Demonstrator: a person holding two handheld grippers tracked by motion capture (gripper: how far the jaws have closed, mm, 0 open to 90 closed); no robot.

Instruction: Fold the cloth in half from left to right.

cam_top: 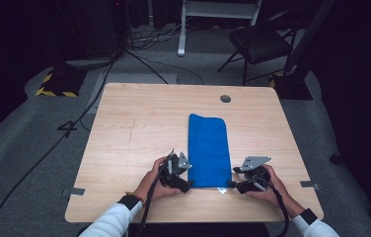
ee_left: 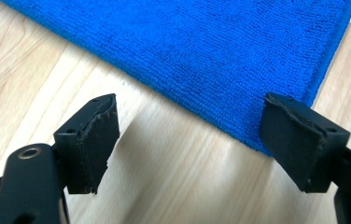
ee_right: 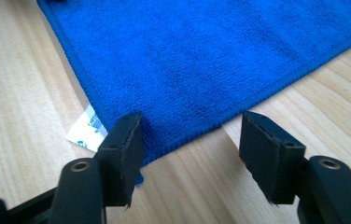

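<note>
A blue towel (cam_top: 209,150) lies flat on the light wood worktop (cam_top: 134,128), folded into a long narrow strip that runs from the near edge area toward the far side. Its far end is rounded over; its near end lies between the two hands.

The left hand-held gripper (cam_top: 185,183) rests at the towel's near left corner, held by the person's left hand (cam_top: 153,181), with a white sleeve (cam_top: 112,219) and a dark cuff at the wrist. In the left gripper view its jaws stand wide apart with nothing between them but bare wood and the towel's hemmed edge (ee_left: 239,133); one jaw sits just over the corner of the cloth, the other over the worktop. The left hand-held gripper (ee_left: 187,140) is open and holds nothing.

The right hand-held gripper (cam_top: 234,184) sits at the towel's near right corner, held by the right hand (cam_top: 272,190). In the right gripper view the right hand-held gripper (ee_right: 190,140) also has its jaws spread, straddling the towel's corner; one jaw overlaps the hem, the other stands over wood. It grips nothing. A small white label (ee_right: 86,129) with blue print pokes out from under the towel's edge, just beside that jaw, and shows in the high view as a pale fleck (cam_top: 221,190) at the near end.

Beyond the worktop stand a black chair (cam_top: 257,42) and cables (cam_top: 75,123) on grey carpet.
</note>
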